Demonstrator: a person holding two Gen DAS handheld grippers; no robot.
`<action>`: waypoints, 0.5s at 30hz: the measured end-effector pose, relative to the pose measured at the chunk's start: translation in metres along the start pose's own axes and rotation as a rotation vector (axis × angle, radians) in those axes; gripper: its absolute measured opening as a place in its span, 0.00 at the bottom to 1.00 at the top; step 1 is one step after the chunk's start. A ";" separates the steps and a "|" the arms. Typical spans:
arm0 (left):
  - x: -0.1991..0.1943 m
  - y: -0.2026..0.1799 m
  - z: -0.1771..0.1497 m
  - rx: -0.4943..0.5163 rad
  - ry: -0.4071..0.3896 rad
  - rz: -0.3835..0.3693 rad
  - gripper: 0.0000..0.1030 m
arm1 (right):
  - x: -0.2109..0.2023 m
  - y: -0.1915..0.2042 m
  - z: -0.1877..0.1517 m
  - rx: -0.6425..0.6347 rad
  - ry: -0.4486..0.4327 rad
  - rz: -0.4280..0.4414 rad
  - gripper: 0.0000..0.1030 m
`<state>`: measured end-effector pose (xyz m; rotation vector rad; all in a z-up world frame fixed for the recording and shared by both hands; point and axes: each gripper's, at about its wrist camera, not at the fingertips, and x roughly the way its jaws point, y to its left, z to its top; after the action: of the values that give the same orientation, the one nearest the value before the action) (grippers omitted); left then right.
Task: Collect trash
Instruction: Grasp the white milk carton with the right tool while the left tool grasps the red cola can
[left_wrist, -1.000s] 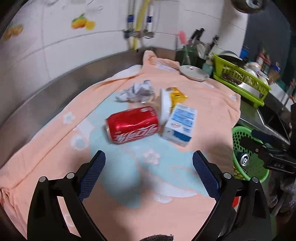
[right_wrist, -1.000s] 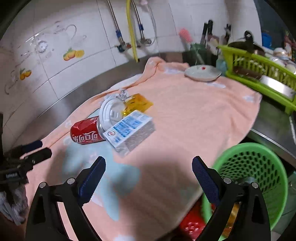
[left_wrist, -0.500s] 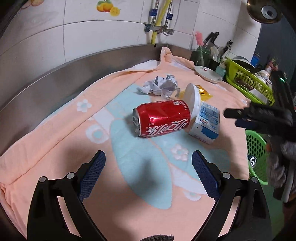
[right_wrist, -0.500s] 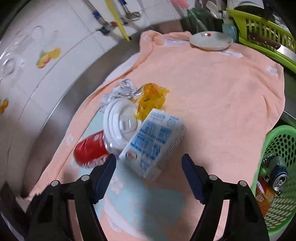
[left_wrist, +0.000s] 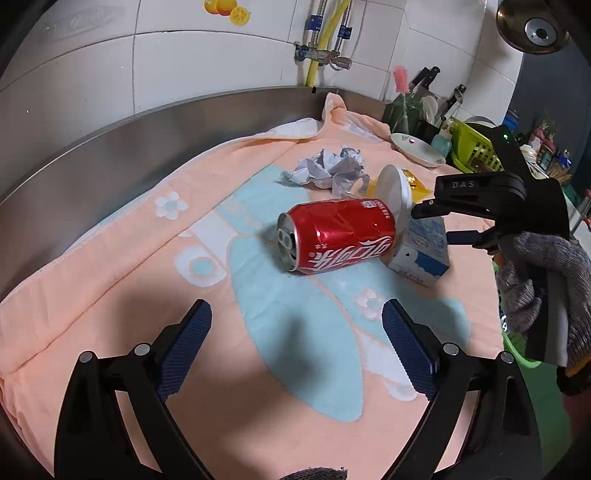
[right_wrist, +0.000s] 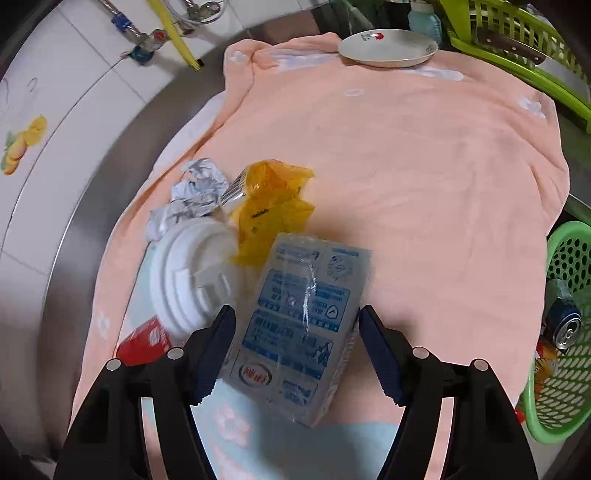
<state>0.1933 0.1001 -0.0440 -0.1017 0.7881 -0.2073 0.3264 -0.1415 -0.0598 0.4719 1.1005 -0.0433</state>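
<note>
While the left gripper (left_wrist: 295, 350) hangs wide open and empty short of the red can (left_wrist: 336, 236), the right gripper (right_wrist: 297, 345) has swung in from the green basket (right_wrist: 565, 258) side and now straddles the blue milk carton (right_wrist: 299, 328) on the peach towel (right_wrist: 424, 155). Its jaws have just been closing; whether the pads press it, I cannot tell.

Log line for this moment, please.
phase: reach | right gripper: closing round milk carton, pads not pressing | left gripper: open, empty | red can: on towel
</note>
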 end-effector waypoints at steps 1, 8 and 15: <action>0.000 0.001 0.000 0.002 0.000 -0.001 0.89 | 0.002 0.000 0.001 0.003 0.003 -0.003 0.65; 0.003 0.003 0.003 0.041 -0.001 0.010 0.89 | 0.014 0.006 0.006 -0.028 0.029 -0.053 0.65; 0.012 -0.011 0.019 0.118 -0.007 0.002 0.89 | 0.013 0.007 0.006 -0.089 0.064 -0.047 0.65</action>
<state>0.2130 0.0871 -0.0372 0.0098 0.7673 -0.2507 0.3387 -0.1353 -0.0663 0.3699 1.1716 -0.0210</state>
